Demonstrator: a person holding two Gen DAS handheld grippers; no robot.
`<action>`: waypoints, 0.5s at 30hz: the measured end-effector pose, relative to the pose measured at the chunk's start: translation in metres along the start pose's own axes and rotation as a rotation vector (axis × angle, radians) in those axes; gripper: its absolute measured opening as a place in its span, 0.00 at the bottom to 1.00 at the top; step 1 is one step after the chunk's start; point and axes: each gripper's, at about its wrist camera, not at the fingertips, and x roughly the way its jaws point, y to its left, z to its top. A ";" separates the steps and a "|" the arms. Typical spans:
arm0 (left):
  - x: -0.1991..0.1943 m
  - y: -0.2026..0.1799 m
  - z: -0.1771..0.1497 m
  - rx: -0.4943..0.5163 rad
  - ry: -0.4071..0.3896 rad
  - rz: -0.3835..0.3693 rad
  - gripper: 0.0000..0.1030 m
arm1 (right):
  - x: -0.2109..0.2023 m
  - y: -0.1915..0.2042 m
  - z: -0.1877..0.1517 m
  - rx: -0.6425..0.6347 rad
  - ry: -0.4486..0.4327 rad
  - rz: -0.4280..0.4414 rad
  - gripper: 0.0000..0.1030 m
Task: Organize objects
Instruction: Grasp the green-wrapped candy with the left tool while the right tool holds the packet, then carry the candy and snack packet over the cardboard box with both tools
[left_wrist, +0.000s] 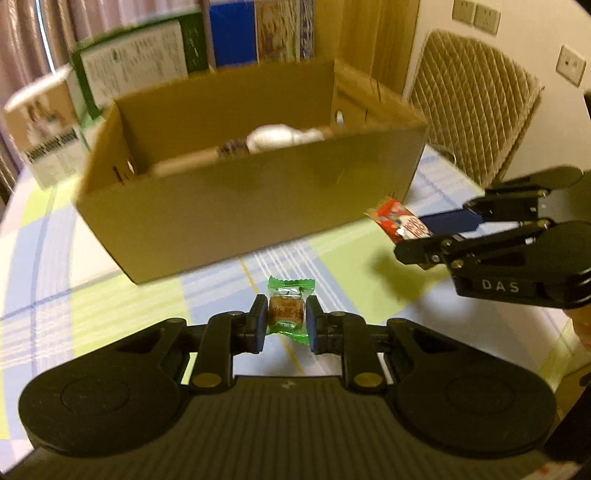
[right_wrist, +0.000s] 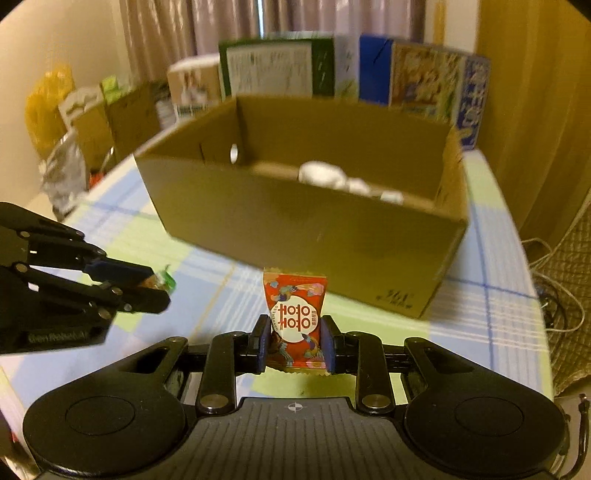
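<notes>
The left gripper (left_wrist: 286, 325) is clamped narrowly on a green candy (left_wrist: 288, 309), low in the frame's centre. The right gripper (right_wrist: 295, 341) pinches a red candy (right_wrist: 295, 317). The cardboard box (left_wrist: 236, 218) fills the frame above both.

box (left_wrist: 236, 221) contents blurred, half hidden by wall | bkgd cartons (right_wrist: 266, 70) text unreadable

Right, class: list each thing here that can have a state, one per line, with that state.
left gripper: shut on green candy
right gripper: shut on red candy
cardboard box: open-topped, white items inside
green candy: wrapped, held above tablecloth
red candy: wrapped, upright
</notes>
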 end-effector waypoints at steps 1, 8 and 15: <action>-0.009 0.000 0.001 -0.003 -0.016 0.005 0.17 | -0.005 0.001 0.001 0.005 -0.015 -0.001 0.25; -0.043 0.000 0.001 -0.041 -0.071 0.034 0.17 | -0.036 0.001 0.004 0.081 -0.077 -0.015 0.25; -0.044 -0.004 0.000 -0.044 -0.056 0.045 0.17 | -0.040 0.005 0.009 0.088 -0.089 -0.014 0.25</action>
